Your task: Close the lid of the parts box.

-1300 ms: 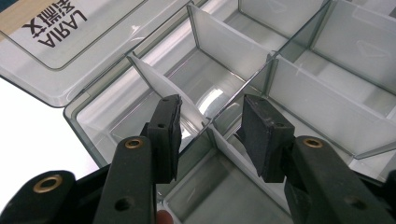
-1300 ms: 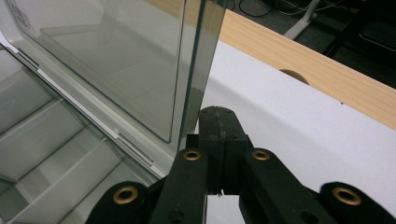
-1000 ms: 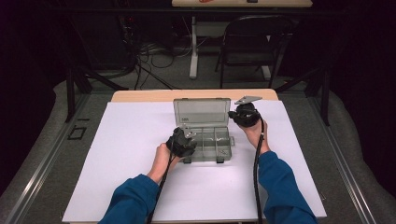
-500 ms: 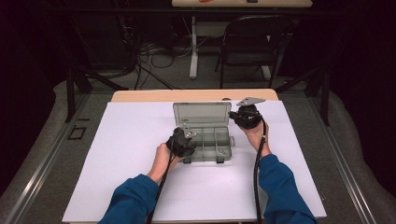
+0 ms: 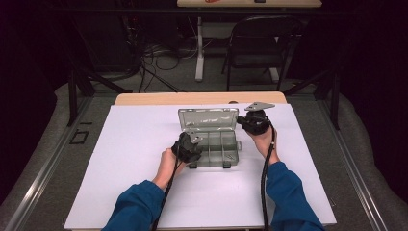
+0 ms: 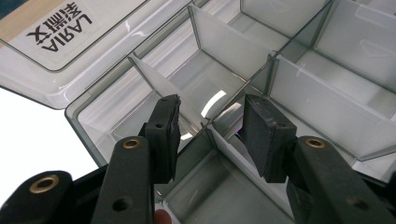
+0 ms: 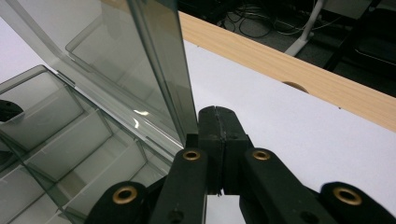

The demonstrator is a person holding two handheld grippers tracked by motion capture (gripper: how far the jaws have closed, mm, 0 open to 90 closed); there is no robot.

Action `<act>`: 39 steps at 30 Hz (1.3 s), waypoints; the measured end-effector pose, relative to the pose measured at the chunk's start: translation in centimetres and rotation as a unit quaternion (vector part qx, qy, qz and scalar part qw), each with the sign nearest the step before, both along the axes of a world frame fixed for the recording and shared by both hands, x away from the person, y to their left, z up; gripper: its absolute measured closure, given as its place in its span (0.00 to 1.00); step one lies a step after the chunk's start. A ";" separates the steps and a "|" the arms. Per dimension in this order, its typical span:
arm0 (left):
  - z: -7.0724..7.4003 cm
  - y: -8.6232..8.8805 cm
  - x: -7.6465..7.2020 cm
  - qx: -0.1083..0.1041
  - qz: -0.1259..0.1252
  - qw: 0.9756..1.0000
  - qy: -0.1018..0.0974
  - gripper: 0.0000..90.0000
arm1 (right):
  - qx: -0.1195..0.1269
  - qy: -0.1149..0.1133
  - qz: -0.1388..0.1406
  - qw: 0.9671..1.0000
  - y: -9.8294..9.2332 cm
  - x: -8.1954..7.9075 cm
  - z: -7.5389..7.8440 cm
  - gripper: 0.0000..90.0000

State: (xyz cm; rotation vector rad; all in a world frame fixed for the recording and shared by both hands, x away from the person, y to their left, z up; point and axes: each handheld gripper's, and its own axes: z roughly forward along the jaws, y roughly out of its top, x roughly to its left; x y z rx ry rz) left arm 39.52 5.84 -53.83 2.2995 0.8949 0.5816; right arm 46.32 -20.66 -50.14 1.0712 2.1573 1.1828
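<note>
High view left both sets of jaws too small to read. The clear organizer box sat mid-table on the white sheet, its lid raised. The left gripper stood partly open astride a divider wall, pads not visibly pressing. The right gripper was closed empty, touching the lid's edge.

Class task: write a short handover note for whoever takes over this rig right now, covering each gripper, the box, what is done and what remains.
Left gripper: jaws open, straddling a divider at the corner of the compartment box.
Right gripper: jaws shut, empty, pressed beside the edge of the lid.
Box sits mid-table on the white sheet, lid up; the compartments look empty.
Done: box opened.
Left: probably steady the lid and work on the dividers.
</note>
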 end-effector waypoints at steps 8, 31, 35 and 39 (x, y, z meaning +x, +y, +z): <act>0.0 0.0 0.0 -0.001 0.002 1.000 0.000 0.63 | 0.002 -0.003 0.000 1.000 -0.1 -0.3 -0.1 1.00; 0.2 -0.4 -0.3 -0.030 0.009 0.999 -0.030 0.35 | 0.003 0.004 0.004 1.000 -0.1 -0.7 -0.2 1.00; 0.8 -0.2 -0.6 -0.047 0.009 0.998 -0.040 0.24 | 0.001 0.002 0.005 1.000 -0.1 -0.7 -0.2 1.00; 1.5 0.5 -0.8 -0.059 0.010 0.997 -0.046 0.17 | 0.001 0.002 0.005 1.000 -0.1 -0.7 -0.2 1.00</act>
